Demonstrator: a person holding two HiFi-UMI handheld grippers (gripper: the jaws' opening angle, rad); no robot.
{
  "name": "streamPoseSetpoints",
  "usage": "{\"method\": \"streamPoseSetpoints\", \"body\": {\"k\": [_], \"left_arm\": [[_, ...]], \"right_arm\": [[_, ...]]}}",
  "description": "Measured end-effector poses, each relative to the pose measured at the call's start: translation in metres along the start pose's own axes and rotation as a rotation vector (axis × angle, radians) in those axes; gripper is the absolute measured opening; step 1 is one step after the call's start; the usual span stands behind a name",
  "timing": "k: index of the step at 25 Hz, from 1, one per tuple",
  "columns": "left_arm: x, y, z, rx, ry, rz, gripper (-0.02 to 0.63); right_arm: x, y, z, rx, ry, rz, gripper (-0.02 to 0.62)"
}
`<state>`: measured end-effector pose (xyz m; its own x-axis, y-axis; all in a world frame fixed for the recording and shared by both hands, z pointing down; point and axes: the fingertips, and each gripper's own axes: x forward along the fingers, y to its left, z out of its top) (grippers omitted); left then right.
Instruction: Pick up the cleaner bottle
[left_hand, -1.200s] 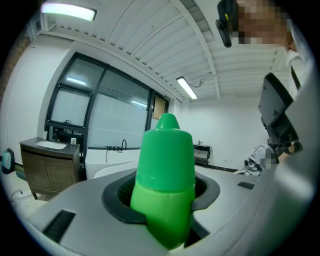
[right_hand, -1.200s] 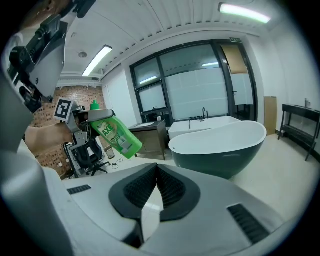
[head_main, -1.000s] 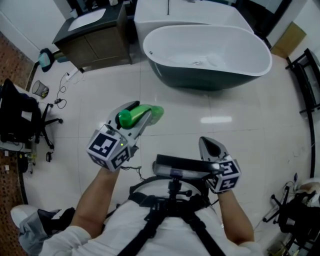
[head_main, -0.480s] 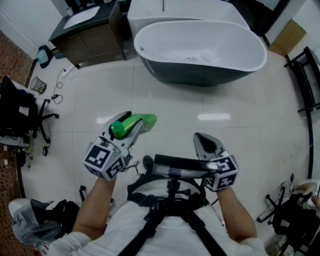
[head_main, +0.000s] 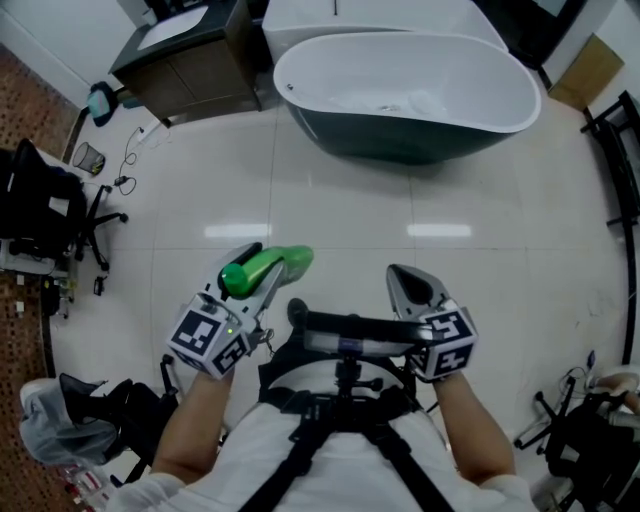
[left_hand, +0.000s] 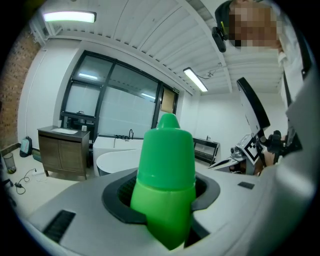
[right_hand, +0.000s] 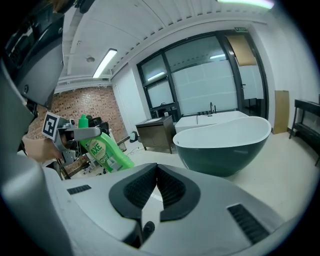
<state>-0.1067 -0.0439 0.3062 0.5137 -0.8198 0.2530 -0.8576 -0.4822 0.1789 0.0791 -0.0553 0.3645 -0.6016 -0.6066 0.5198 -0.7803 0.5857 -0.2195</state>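
We pinch cleaner bottle (head_main: 288, 261) near neck in left gripper (head_main: 260, 272) fingers, above floor (head_main: 340, 215); cap up, body slanting forward. Right gripper (head_main: 413, 288) alongside, fingers pressed together, empty.

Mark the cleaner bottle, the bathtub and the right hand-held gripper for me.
cleaner bottle (head_main: 272, 264): head view, on its green body.
bathtub (head_main: 410, 147): head view, on its dark outer wall.
right hand-held gripper (right_hand: 156, 170): right gripper view, where its jaw tips meet.

One bottle (head_main: 262, 268), one bathtub (head_main: 335, 70), two grippers (head_main: 268, 285) (head_main: 408, 283)
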Motion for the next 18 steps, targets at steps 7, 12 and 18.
{"method": "streamPoseSetpoints", "body": {"k": [7, 12, 18], "left_arm": [[-0.015, -0.02, -0.009, -0.008, 0.001, 0.02, 0.178], [-0.025, -0.019, -0.011, 0.0, 0.014, 0.02, 0.178], [-0.035, -0.006, -0.016, 0.008, 0.041, -0.006, 0.178]], "right_arm": [[-0.015, 0.005, -0.02, 0.0, 0.009, 0.024, 0.009], [-0.018, 0.01, -0.028, 0.017, 0.007, 0.018, 0.009], [-0.019, 0.017, -0.03, 0.055, 0.005, -0.019, 0.008]]}}
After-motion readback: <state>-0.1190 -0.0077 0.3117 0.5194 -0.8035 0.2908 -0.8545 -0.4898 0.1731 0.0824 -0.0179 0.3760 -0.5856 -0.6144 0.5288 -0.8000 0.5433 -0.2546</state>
